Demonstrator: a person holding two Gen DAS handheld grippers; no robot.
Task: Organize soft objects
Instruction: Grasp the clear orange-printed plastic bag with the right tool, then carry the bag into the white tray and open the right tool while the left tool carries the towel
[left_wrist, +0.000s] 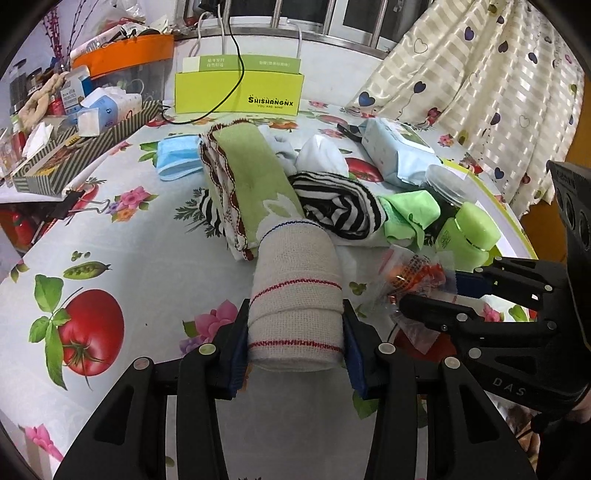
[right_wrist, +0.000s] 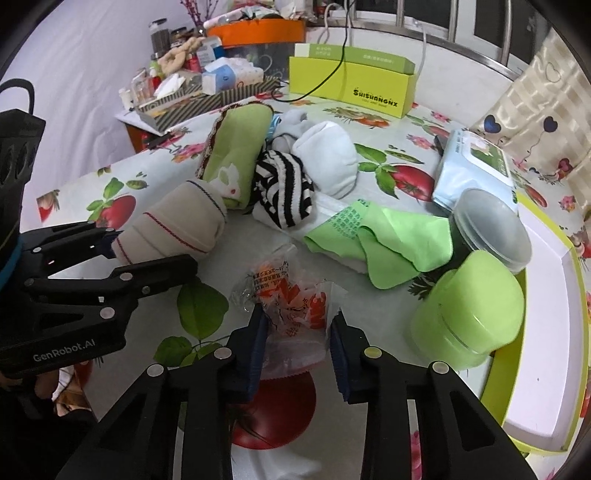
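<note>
On the flowered tablecloth (left_wrist: 155, 251), from your left wrist camera: your left gripper (left_wrist: 295, 343) is clamped on one beige bandage roll (left_wrist: 295, 291), pads pressed against both its sides, far end of the roll touching one folded green towel (left_wrist: 251, 181). Count beyond it: one striped black-and-white cloth (left_wrist: 340, 206), one white sock bundle (left_wrist: 321, 155), one blue face mask (left_wrist: 177, 155), one light-green cloth (left_wrist: 410, 214), one wipes pack (left_wrist: 399, 151), one green-lidded jar (left_wrist: 469, 236), one clear-lidded jar (left_wrist: 447, 184). Your right gripper (left_wrist: 424, 291) enters from the right, its fingers at one crinkled orange-printed packet (left_wrist: 413, 273). Whether its pads touch the packet, you cannot tell from this side.

From your right wrist camera: the right gripper (right_wrist: 297, 325) straddles the same packet (right_wrist: 291, 306); the left pad meets the wrapper, the right pad shows a sliver of gap, so no grip is confirmed. This view adds the yellow-green rimmed tray (right_wrist: 550, 332) at the right, with the green-lidded jar (right_wrist: 469, 314) at its edge, and shows your left gripper (right_wrist: 122, 247) side-on with the bandage roll (right_wrist: 173, 225) held clear between its fingers. The blue mask is almost hidden behind the towel (right_wrist: 236, 147). One yellow-green box (right_wrist: 351, 88) stands at the back in both views.
</note>
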